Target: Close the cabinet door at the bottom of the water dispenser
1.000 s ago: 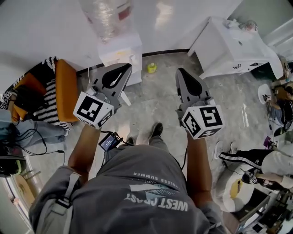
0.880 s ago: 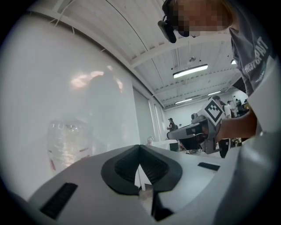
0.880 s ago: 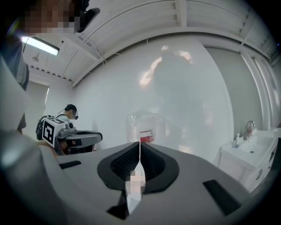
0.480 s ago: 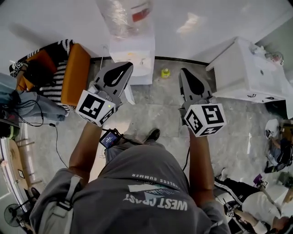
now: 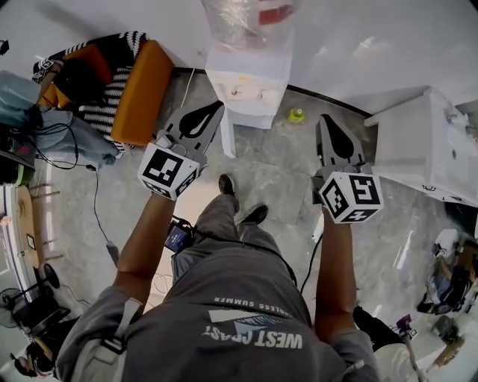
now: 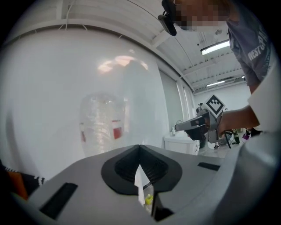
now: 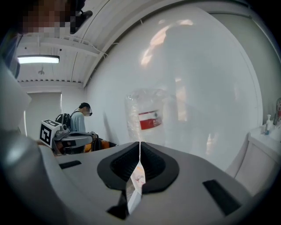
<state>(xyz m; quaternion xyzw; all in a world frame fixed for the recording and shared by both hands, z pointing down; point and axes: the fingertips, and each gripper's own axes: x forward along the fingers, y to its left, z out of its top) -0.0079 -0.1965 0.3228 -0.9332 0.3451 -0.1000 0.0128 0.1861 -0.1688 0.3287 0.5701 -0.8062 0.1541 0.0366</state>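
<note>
Both grippers hang empty in front of the water dispenser (image 5: pixel 250 82). The left gripper (image 5: pixel 211 112) and the right gripper (image 5: pixel 327 121) each have their jaws pressed together at the tips, with nothing caught between them. The left one points at the dispenser's lower left corner, while the right one is held farther out to the dispenser's right.

The cabinet door (image 5: pixel 226 136) at the dispenser's base stands open, seen edge-on as a narrow white panel swung out from the dispenser toward the person. In the head view it shows just beside the left gripper's tip; whether the two touch cannot be told. A clear water bottle (image 5: pixel 250 19) tops the dispenser.

Right of the dispenser's base a small yellow object (image 5: pixel 296 115) lies on the grey floor (image 5: pixel 276 179), with a white cabinet (image 5: pixel 418 149) farther right. Left of the dispenser is an orange seat (image 5: pixel 142 86) draped with striped cloth (image 5: pixel 108 112). The person's shoes (image 5: pixel 226 184) are planted in front of the dispenser.
</note>
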